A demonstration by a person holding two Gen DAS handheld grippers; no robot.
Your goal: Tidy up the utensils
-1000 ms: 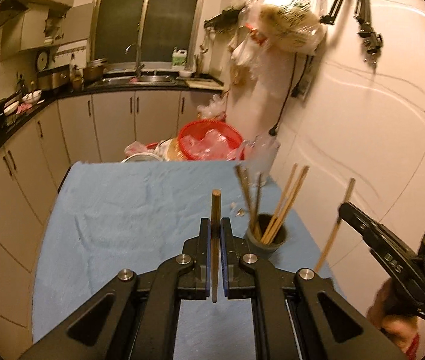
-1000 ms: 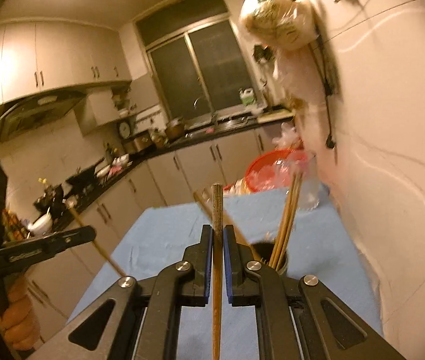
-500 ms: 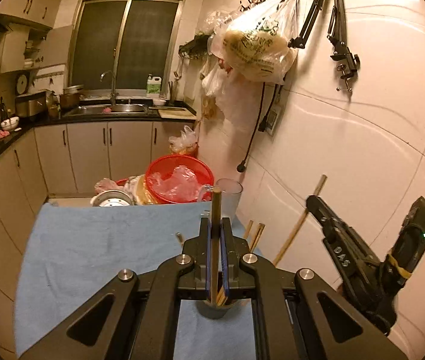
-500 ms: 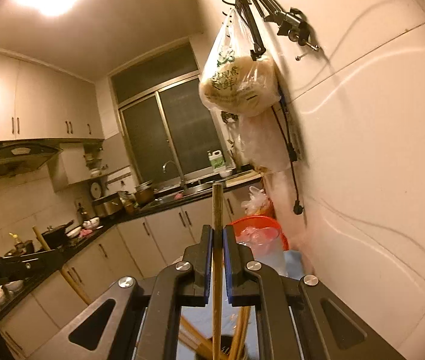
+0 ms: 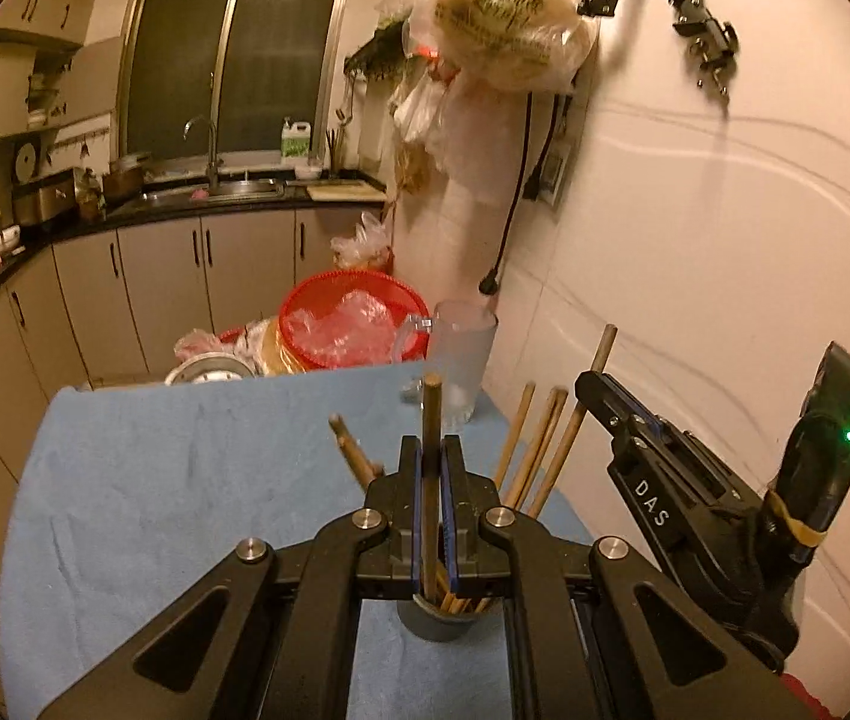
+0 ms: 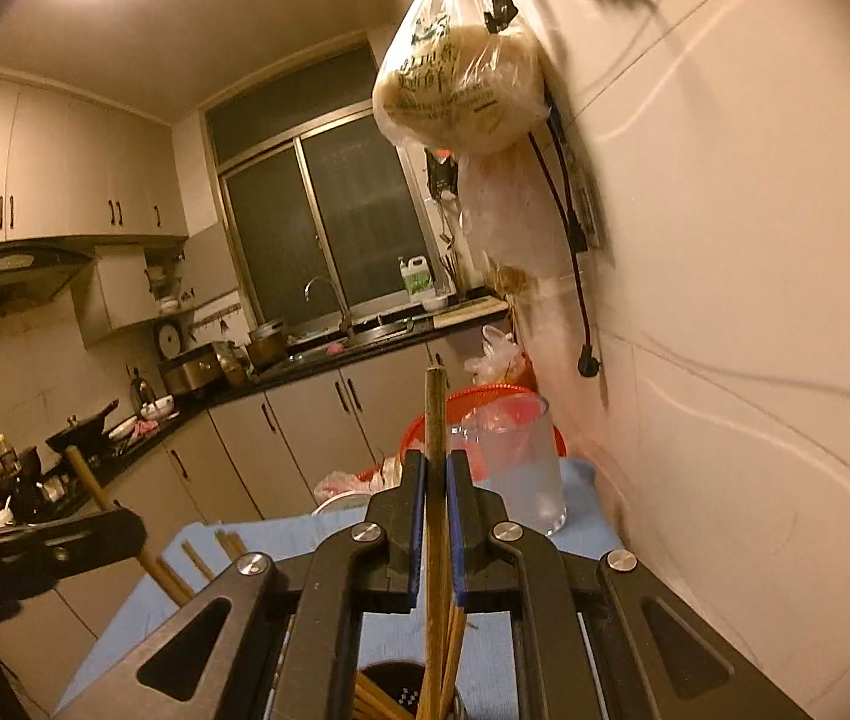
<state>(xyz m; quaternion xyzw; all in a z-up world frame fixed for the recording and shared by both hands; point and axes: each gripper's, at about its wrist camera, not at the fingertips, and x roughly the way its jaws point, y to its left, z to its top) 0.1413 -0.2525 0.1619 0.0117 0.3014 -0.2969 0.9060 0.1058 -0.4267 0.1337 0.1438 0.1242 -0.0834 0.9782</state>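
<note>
As clamped: both tools (image 5: 432,483) (image 6: 436,495), chopsticks (image 5: 430,420) (image 6: 435,420).

A home kitchen: sink (image 5: 233,189) under a window (image 5: 233,66), cabinets (image 5: 203,294), range hood (image 6: 5,279), pots on the stove (image 6: 80,435)

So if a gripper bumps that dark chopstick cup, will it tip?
Possibly. The cup looks small and narrow, and its chopsticks lean out well above the rim, so it is probably top-heavy. The blue cloth beneath likely lets it tip rather than slide.
</note>
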